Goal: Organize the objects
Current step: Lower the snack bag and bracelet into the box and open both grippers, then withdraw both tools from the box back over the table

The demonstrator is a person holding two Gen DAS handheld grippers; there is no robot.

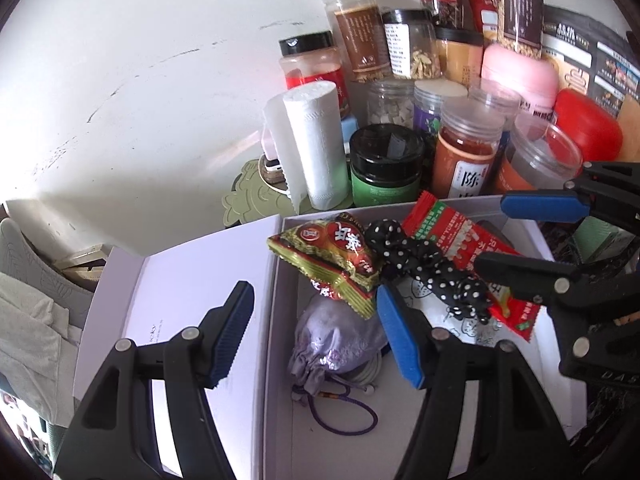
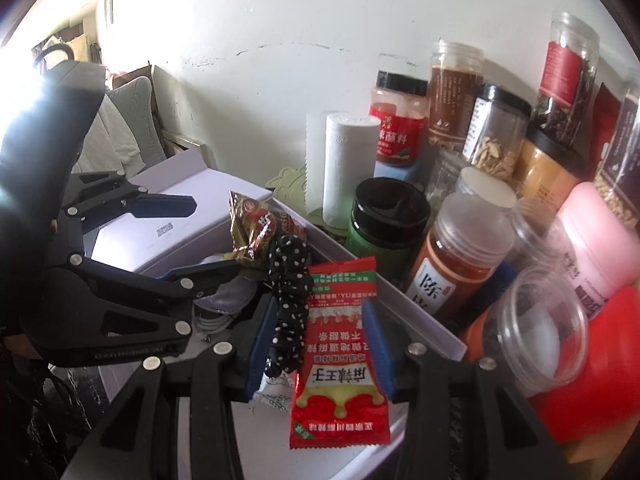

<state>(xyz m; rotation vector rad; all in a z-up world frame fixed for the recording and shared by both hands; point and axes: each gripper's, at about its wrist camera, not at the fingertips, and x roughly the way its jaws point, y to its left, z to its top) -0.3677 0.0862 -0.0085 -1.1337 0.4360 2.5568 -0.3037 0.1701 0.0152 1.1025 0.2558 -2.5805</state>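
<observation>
You have 2 grippers over 1 white box [image 1: 280, 320], its lid [image 1: 192, 280] lying open beside it on the side away from the jars.

Your left gripper [image 1: 316, 328] stands wide apart, its 2 blue pads on either side of the box wall, and nothing sits between them. 1 pad [image 1: 398, 340] is close beside the gold-and-red snack packet [image 1: 332, 260], but you cannot tell whether it touches.

Your right gripper [image 2: 320, 348] is moderately apart, with the red sauce sachet [image 2: 340, 360] lying between its 2 pads. A sliver of gap shows on each side, so the pads do not press it. The sachet's lower end hangs over the box's near rim.

Inside the box you can count 4 loose things: 1 snack packet, 1 red sachet, 1 black polka-dot scrunchie [image 1: 424, 268] lying between those 2, and 1 lilac drawstring pouch [image 1: 336, 340] on the floor of the box with its purple cord [image 1: 352, 420] trailing.

Behind the box stands 1 white paper roll [image 1: 316, 144], 1 green jar with a black lid [image 1: 386, 172], and a crowd of clear spice jars [image 1: 466, 156]; the exact number is hard to tell because they overlap. 1 pink container [image 1: 520, 72] and 1 red container [image 1: 588, 124] sit at the far side.
</observation>
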